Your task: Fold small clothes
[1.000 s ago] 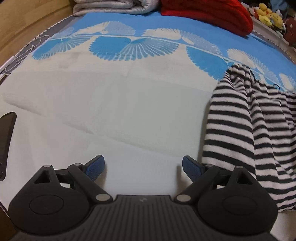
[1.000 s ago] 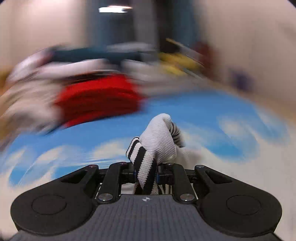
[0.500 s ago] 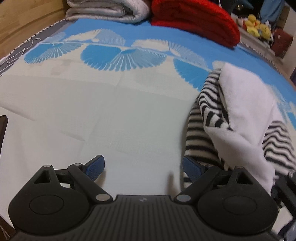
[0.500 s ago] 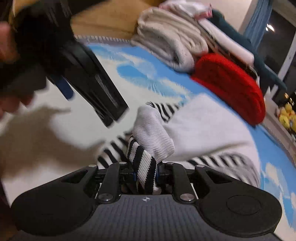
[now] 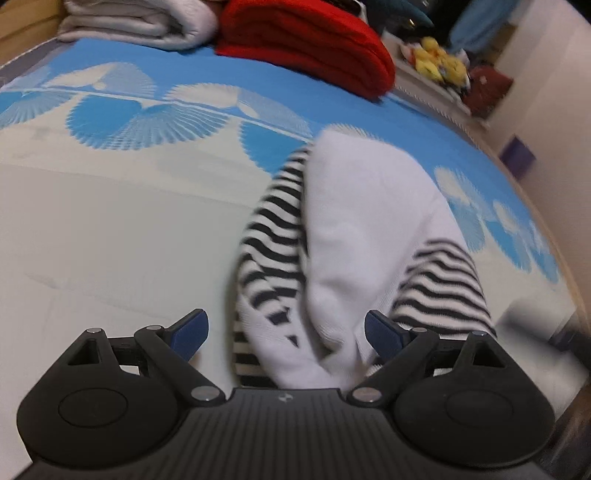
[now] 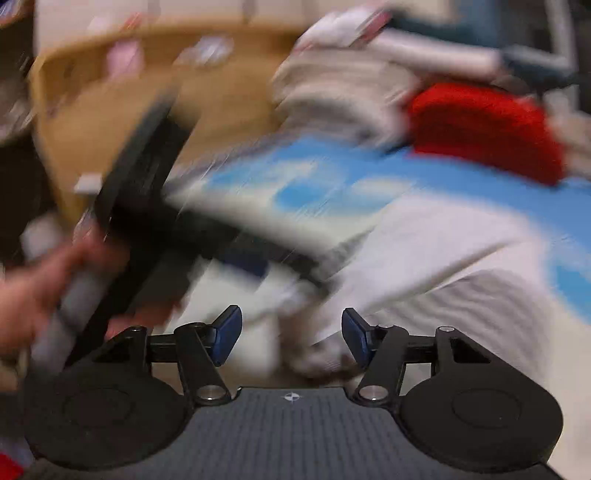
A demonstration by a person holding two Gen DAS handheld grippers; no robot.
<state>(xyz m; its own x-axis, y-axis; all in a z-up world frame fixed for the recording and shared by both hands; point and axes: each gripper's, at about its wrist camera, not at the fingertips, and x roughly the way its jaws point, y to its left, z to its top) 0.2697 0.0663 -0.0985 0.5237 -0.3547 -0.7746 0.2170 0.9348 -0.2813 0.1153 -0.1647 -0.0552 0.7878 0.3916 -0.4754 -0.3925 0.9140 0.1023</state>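
Note:
A small black-and-white striped garment (image 5: 273,254), folded over so its plain white inside (image 5: 369,229) shows, lies bunched on the blue-and-white patterned bedspread (image 5: 122,206). My left gripper (image 5: 286,334) is open just in front of its near end, the cloth between the blue pads but not pinched. In the blurred right wrist view my right gripper (image 6: 291,334) has its jaws opening, with the garment (image 6: 424,266) lying loose ahead of them and nothing pressed between the pads. The left gripper's black body (image 6: 144,192) and the hand (image 6: 33,291) holding it show at the left.
A red knitted item (image 5: 310,44) and folded grey-white cloth (image 5: 136,22) lie at the far end of the bed. Yellow plush toys (image 5: 439,62) sit on a shelf beyond. A wooden wall (image 6: 110,110) is at the left.
The right gripper, shut on a fold of the striped garment before, has let it go and opened. The garment has dropped folded onto the bed. The left gripper moved closer over it.

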